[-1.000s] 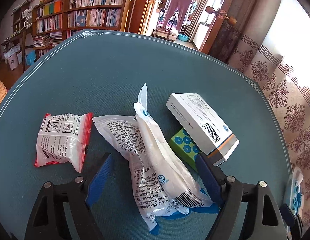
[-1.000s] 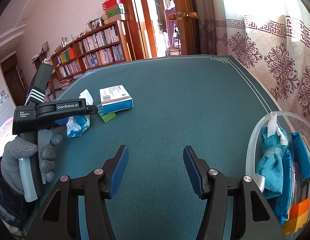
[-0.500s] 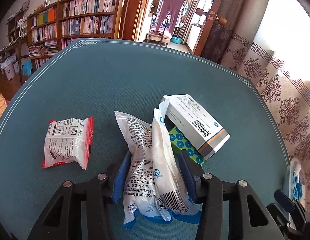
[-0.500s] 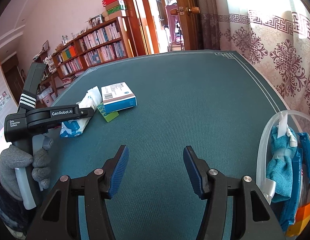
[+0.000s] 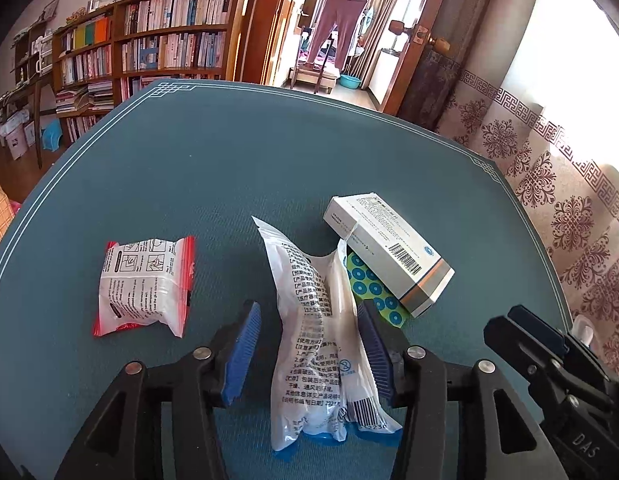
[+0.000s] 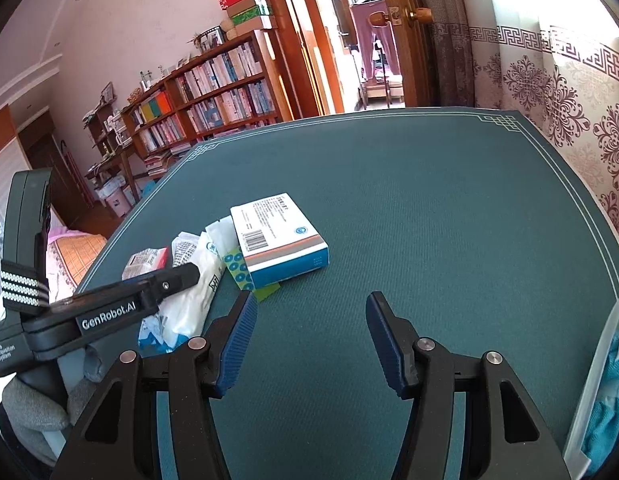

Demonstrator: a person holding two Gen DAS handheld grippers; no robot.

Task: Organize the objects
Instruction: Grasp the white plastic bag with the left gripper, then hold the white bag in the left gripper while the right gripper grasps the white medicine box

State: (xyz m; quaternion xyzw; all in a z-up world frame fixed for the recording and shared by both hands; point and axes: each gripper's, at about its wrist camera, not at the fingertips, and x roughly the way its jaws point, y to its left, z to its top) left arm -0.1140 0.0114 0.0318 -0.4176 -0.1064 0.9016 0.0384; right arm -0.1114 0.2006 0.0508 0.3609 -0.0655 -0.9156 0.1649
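both grippers are black with ribbed blue pads and silver screws. the left gripper (image 6: 181, 280) reads "genrobot.ai". a grey knit glove (image 6: 33, 412) covers the hand.

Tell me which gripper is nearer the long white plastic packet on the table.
Left. The left gripper straddles the long white packet, jaws opening around it. The right gripper hangs empty over bare table, off to the packet's right.

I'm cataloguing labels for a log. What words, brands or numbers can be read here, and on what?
"GenRobot.AI": side of the left tongs.
"Data Acquisition System": small print on the same tool's body.
"DAS": body of the right tongs, seen from the left wrist camera.
White box: barcode and print, too small to read.
Long white packets: dense print, too blurred to read.
Red-edged packet: pictograms, text unreadable.
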